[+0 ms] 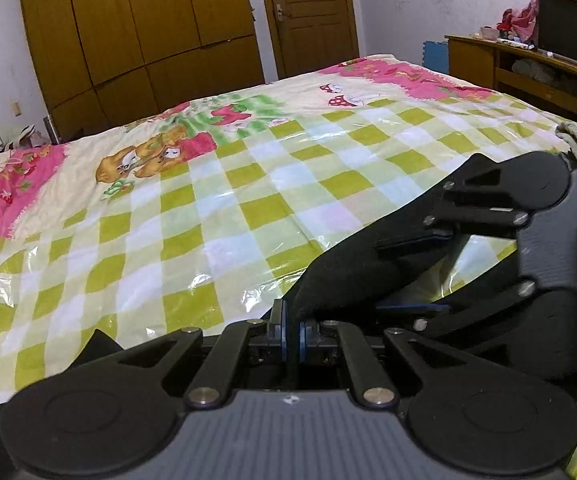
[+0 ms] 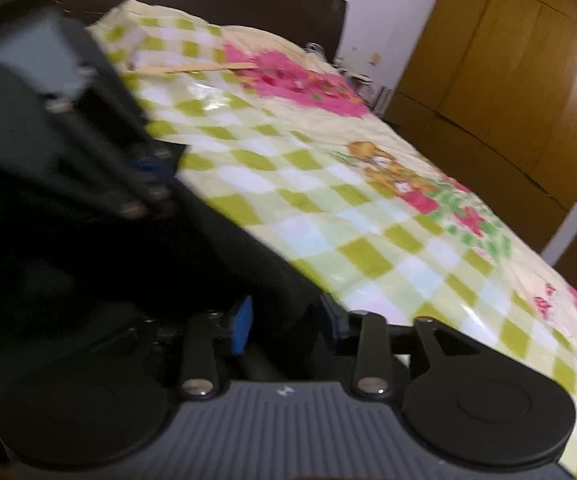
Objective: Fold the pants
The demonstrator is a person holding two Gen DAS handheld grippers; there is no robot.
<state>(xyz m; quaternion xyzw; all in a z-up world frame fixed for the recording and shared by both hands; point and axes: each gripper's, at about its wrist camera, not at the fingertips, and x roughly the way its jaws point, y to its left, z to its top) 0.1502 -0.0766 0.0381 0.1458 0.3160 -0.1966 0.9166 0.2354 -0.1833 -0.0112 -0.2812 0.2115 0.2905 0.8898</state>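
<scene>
The black pants [image 1: 340, 276] lie at the near edge of the bed [image 1: 248, 184], one fold of cloth pinched between the tight jaws of the left gripper [image 1: 292, 330]. The right gripper [image 2: 288, 320] stands partly open with cloth between its pads [image 2: 242, 328]; through the blur it seems not to press. Folding looks barely begun: no neat fold shows, so most remains. The 2 tools crowd each other. A wardrobe [image 1: 140, 20] and shelf [image 1: 528, 68] stand well apart.

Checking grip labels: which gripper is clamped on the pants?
The left gripper: its fingers pinch the pants. The right gripper has fingers apart.
</scene>
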